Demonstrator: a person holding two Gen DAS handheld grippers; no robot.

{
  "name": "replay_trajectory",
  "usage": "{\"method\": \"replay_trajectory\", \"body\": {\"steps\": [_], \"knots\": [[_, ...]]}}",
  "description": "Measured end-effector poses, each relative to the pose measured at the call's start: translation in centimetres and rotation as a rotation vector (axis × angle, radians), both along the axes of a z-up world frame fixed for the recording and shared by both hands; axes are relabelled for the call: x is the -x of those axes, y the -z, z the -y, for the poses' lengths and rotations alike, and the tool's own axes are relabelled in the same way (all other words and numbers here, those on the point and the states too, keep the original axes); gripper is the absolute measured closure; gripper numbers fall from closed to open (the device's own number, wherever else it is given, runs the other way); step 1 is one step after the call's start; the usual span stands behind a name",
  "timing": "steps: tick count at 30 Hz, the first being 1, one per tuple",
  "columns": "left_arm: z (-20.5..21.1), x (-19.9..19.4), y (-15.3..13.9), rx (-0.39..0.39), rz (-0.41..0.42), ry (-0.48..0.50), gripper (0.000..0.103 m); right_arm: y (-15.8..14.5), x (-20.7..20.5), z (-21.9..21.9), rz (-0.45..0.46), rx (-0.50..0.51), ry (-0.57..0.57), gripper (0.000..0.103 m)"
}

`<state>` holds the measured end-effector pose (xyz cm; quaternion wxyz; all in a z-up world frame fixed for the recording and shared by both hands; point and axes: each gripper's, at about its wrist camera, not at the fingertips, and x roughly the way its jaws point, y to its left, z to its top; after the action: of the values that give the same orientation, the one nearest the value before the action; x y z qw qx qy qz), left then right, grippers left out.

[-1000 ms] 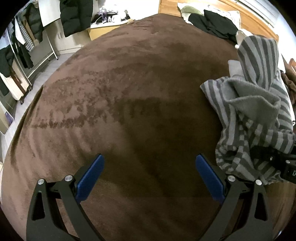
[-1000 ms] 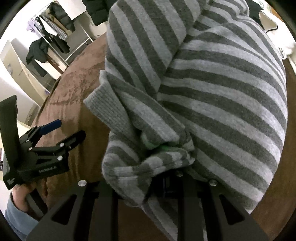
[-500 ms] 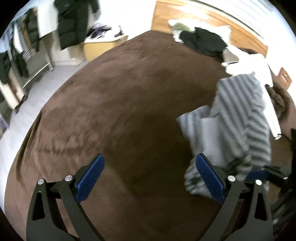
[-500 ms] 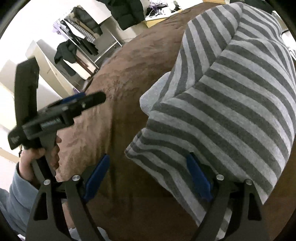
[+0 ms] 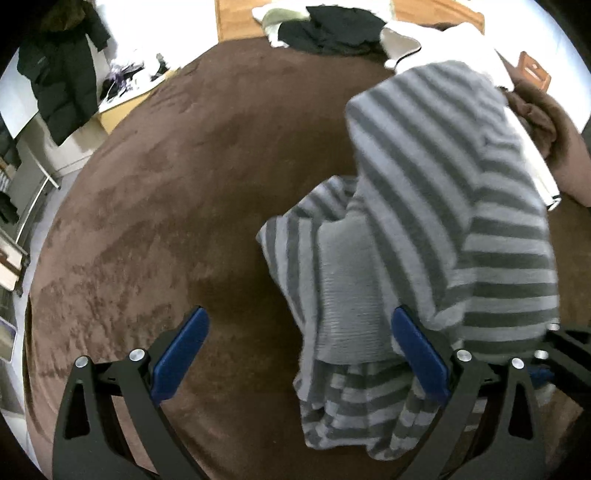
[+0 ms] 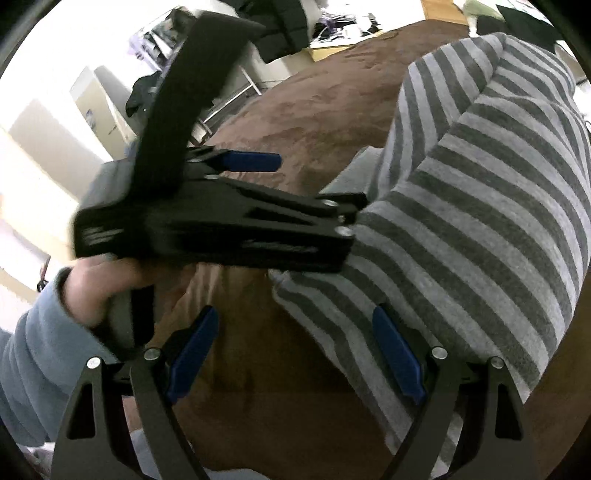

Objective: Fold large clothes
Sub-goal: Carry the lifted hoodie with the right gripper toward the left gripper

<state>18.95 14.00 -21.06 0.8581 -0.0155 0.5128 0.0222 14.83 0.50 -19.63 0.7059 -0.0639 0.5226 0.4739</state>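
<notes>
A grey striped sweater (image 5: 461, 203) lies bunched on the brown blanket (image 5: 166, 203), toward the right. My left gripper (image 5: 298, 314) is open, and the sweater's ribbed hem and lower folds lie between its blue pads without being pinched. In the right wrist view the sweater (image 6: 498, 184) fills the right side, and its lower edge drapes against the right pad. My right gripper (image 6: 294, 312) stands open over the blanket (image 6: 314, 103). The left gripper (image 6: 319, 181) crosses just above it, one finger tucked at the sweater's edge, held by a hand (image 6: 99, 288) in a light blue sleeve.
Black clothes (image 5: 332, 29) and a white garment (image 5: 461, 40) are piled at the far end of the bed. A crumpled brown cloth (image 5: 535, 114) lies at the right edge. A dark coat (image 5: 62, 74) hangs at the left, beside a desk and racks.
My right gripper let go of the sweater and opened wide; the sweater settled on the blanket. The left gripper swung right, so the sweater's hem now lies between its fingers.
</notes>
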Motion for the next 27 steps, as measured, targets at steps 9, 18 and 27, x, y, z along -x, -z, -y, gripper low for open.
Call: {"method": "replay_trajectory", "body": {"steps": [9,18,27], "knots": [[1.1,-0.1,0.9,-0.111,0.019,-0.012,0.006,-5.4,-1.1,5.2,0.073,-0.079,0.085,0.019],[-0.5,0.3,1.7,-0.017,0.024,-0.059,0.006,-8.1,-11.0,5.9,0.300,0.014,0.241,0.019],[-1.0,0.9,2.1,0.002,0.027,-0.059,0.006,-2.9,-14.9,0.8,0.262,0.146,0.145,0.048]]}}
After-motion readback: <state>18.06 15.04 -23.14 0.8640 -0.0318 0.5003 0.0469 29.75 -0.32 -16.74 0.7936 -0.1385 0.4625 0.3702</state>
